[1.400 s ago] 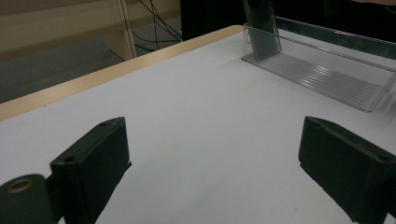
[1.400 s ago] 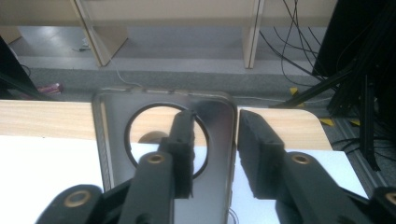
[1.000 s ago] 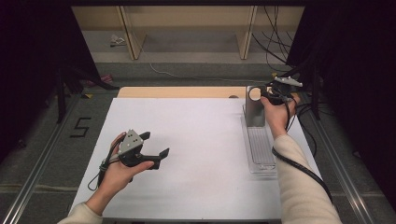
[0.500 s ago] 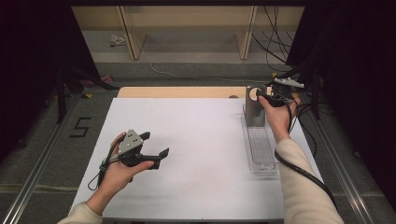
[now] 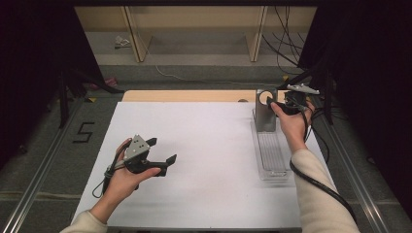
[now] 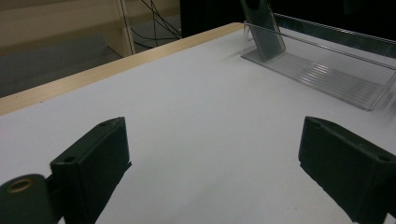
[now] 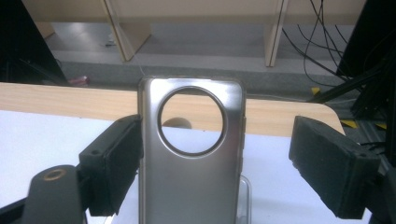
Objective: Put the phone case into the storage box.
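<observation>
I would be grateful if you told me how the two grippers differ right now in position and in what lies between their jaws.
The left gripper hangs low over the bare white table at the near left; the right gripper is at the far right, by the clear tray. The left gripper has nothing between its jaws; the right gripper's jaws flank the upright silver case, one at its edge, the other well off. Both are open and hand-held.

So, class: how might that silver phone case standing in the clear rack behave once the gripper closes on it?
The phone case looks thin and hollow, so probably light and slightly flexible. Its glossy sides may slip. Standing upright, it could tip.
</observation>
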`<state>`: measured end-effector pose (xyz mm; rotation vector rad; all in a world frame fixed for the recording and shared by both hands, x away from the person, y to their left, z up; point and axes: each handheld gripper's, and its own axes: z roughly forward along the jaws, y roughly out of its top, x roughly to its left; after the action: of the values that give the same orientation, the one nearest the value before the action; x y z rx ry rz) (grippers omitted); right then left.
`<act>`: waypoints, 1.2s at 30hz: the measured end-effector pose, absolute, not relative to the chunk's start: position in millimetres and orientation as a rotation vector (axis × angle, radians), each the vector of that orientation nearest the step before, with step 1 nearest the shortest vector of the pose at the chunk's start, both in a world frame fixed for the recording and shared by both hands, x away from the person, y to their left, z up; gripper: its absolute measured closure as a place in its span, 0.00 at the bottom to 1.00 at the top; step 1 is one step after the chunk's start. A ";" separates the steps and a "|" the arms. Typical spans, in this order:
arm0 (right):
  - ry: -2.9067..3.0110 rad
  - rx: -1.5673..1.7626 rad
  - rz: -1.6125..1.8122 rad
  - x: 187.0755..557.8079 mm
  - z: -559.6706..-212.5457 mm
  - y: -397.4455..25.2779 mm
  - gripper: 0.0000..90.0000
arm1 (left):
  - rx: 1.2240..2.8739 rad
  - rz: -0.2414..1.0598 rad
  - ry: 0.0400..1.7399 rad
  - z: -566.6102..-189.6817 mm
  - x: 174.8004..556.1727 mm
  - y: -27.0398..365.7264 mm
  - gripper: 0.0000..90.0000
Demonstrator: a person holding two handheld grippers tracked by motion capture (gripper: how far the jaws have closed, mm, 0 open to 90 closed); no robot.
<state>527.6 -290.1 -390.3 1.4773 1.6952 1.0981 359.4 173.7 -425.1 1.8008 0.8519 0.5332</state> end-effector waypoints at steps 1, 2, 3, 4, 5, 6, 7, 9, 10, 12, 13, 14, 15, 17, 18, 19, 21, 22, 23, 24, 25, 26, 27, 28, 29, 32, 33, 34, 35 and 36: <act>1.695 1.477 1.099 526.6 -390.2 -289.9 0.21 | 1.802 0.531 0.853 -425.4 359.4 173.7 0.09; 1.702 1.475 1.100 524.5 -390.3 -289.3 0.21 | 1.801 0.531 0.853 -425.4 359.4 173.7 0.09; 1.706 1.477 1.099 523.3 -390.5 -288.7 0.21 | 1.802 0.531 0.853 -425.3 359.5 173.8 0.09; 1.712 1.473 1.098 522.4 -391.0 -288.2 0.21 | 1.801 0.532 0.853 -425.2 359.5 173.8 0.09; 1.715 1.473 1.099 521.4 -391.3 -287.5 0.21 | 1.801 0.532 0.852 -425.1 359.6 173.8 0.09; 1.718 1.472 1.100 520.2 -391.5 -286.9 0.21 | 1.800 0.533 0.853 -425.0 359.5 173.8 0.09; 1.722 1.465 1.100 519.2 -391.6 -286.4 0.21 | 1.800 0.532 0.853 -425.1 359.5 173.8 0.09; 1.733 1.457 1.102 516.9 -391.9 -284.4 0.21 | 1.801 0.531 0.853 -425.3 359.5 173.9 0.09; 1.735 1.455 1.103 515.8 -392.0 -283.3 0.21 | 1.800 0.531 0.856 -425.5 359.4 173.9 0.09; 1.745 1.446 1.107 513.7 -391.9 -281.8 0.21 | 1.801 0.531 0.855 -425.4 359.6 174.0 0.09; 1.751 1.446 1.112 512.6 -391.6 -281.1 0.21 | 1.802 0.532 0.853 -425.3 359.7 174.0 0.09; 1.750 1.443 1.120 511.7 -391.3 -280.4 0.21 | 1.802 0.532 0.853 -425.3 359.6 174.0 0.09; 1.755 1.440 1.122 510.4 -390.6 -280.0 0.21 | 1.801 0.530 0.856 -425.5 359.5 173.9 0.09; 1.763 1.429 1.124 508.1 -389.4 -279.4 0.21 | 1.802 0.530 0.856 -425.8 359.7 174.1 0.09; 1.769 1.424 1.130 506.9 -388.8 -279.3 0.21 | 1.802 0.529 0.857 -426.0 359.8 174.2 0.09; 1.775 1.424 1.132 505.8 -388.4 -279.3 0.21 | 1.802 0.529 0.858 -426.1 359.8 174.2 0.09; 1.786 1.420 1.138 503.5 -388.2 -279.9 0.21 | 1.801 0.530 0.860 -426.0 359.7 174.6 0.09; 1.788 1.416 1.139 502.4 -388.4 -280.1 0.21 | 1.801 0.530 0.858 -425.9 359.9 174.7 0.09; 1.793 1.415 1.141 500.9 -388.4 -280.6 0.20 | 1.800 0.530 0.859 -425.8 359.8 174.7 0.09; 1.794 1.416 1.145 499.5 -388.5 -281.1 0.20 | 1.801 0.530 0.859 -425.8 359.7 174.7 0.09; 1.797 1.416 1.146 497.7 -388.6 -281.4 0.20 | 1.803 0.531 0.857 -425.8 359.6 174.6 0.09; 1.797 1.412 1.154 495.8 -388.9 -281.6 0.20 | 1.804 0.531 0.857 -425.8 359.5 174.6 0.09; 1.796 1.404 1.168 493.4 -389.2 -282.0 0.20 | 1.804 0.531 0.857 -425.9 359.4 174.4 0.09; 1.795 1.400 1.172 490.8 -389.6 -282.2 0.20 | 1.803 0.531 0.857 -426.1 359.3 174.3 0.09; 1.793 1.395 1.176 488.4 -390.5 -282.4 0.20 | 1.803 0.533 0.857 -426.1 359.4 174.4 0.09; 1.802 1.381 1.178 483.8 -392.5 -283.1 0.20 | 1.805 0.534 0.856 -425.6 359.6 174.6 0.09; 1.802 1.380 1.181 482.3 -392.8 -283.2 0.20 | 1.805 0.533 0.856 -425.5 359.5 174.7 0.09; 1.807 1.381 1.179 480.5 -393.0 -283.3 0.20 | 1.805 0.531 0.856 -425.5 359.4 174.9 0.09; 1.809 1.377 1.178 479.3 -393.4 -283.2 0.20 | 1.805 0.530 0.855 -425.6 359.4 174.9 0.09; 1.814 1.378 1.177 477.9 -393.6 -282.9 0.20 | 1.806 0.529 0.856 -425.7 359.5 175.0 0.09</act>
<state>477.9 -282.9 -393.6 1.3781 1.8139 1.1771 359.5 175.0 -425.7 1.8061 0.8556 0.5294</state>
